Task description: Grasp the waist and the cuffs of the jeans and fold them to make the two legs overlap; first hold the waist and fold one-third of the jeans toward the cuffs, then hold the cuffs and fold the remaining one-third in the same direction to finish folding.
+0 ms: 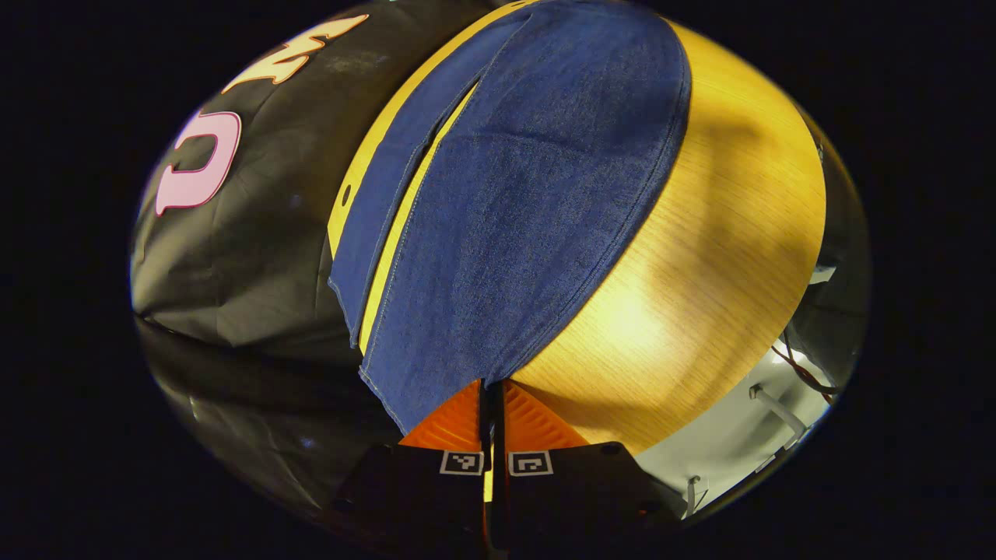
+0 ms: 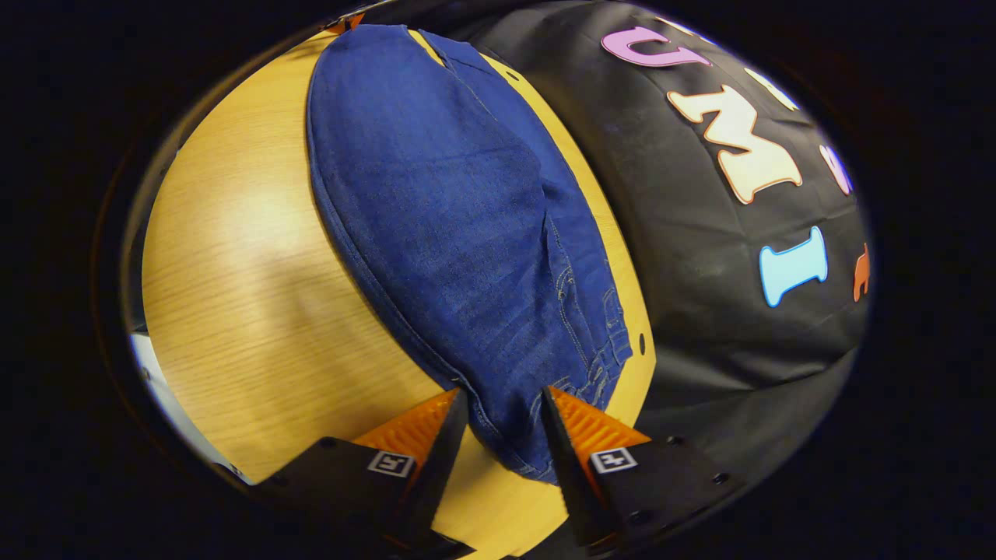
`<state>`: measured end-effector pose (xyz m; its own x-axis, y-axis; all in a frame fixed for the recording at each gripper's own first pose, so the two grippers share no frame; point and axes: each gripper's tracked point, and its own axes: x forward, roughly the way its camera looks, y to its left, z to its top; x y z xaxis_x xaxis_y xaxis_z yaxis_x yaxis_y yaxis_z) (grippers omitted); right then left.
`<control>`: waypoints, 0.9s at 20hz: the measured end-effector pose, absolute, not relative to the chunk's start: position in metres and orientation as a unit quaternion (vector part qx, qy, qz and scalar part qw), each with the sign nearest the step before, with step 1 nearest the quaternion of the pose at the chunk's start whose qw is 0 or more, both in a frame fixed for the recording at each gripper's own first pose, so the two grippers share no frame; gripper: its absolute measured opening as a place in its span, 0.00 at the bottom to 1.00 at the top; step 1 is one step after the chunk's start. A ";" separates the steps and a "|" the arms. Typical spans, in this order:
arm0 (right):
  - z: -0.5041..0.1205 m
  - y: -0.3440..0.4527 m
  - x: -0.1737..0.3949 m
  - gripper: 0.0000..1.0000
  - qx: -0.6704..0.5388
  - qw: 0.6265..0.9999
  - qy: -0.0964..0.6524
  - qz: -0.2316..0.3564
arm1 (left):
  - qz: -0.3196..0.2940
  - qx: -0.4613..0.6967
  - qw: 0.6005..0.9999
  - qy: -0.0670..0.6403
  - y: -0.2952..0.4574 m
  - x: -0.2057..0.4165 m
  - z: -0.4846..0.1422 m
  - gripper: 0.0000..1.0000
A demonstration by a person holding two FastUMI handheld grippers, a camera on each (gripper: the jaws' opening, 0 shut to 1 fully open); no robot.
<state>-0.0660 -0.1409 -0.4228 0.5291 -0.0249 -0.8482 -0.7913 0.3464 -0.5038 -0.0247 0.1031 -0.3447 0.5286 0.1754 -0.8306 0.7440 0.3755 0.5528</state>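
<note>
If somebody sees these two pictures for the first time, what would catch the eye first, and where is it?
The blue jeans dominate, stretched lengthwise along the wooden table, the two legs nearly overlapping. In the left gripper view, the left gripper has its jaws almost together at the cuff edge. In the right gripper view, the right gripper has its jaws apart on either side of the waist end, near the stitched pocket.
</note>
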 end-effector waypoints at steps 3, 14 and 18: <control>-0.432 -0.138 -0.064 0.15 -0.501 0.706 0.420 0.273 | -0.193 0.516 0.704 0.448 0.104 -0.023 -0.346 0.00; -0.318 -0.115 0.027 0.03 -0.368 0.865 0.329 0.091 | -0.066 0.392 0.804 0.441 0.092 0.050 -0.253 0.00; -0.310 -0.113 0.089 0.02 -0.318 0.894 0.315 0.021 | -0.061 0.384 0.823 0.414 0.055 0.096 -0.202 0.00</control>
<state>0.0892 -0.1131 -0.3099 0.8007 -0.1627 -0.5765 -0.2381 0.7967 -0.5555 0.0959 0.0547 -0.2025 0.6494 0.2179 -0.7285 0.4183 0.6977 0.5815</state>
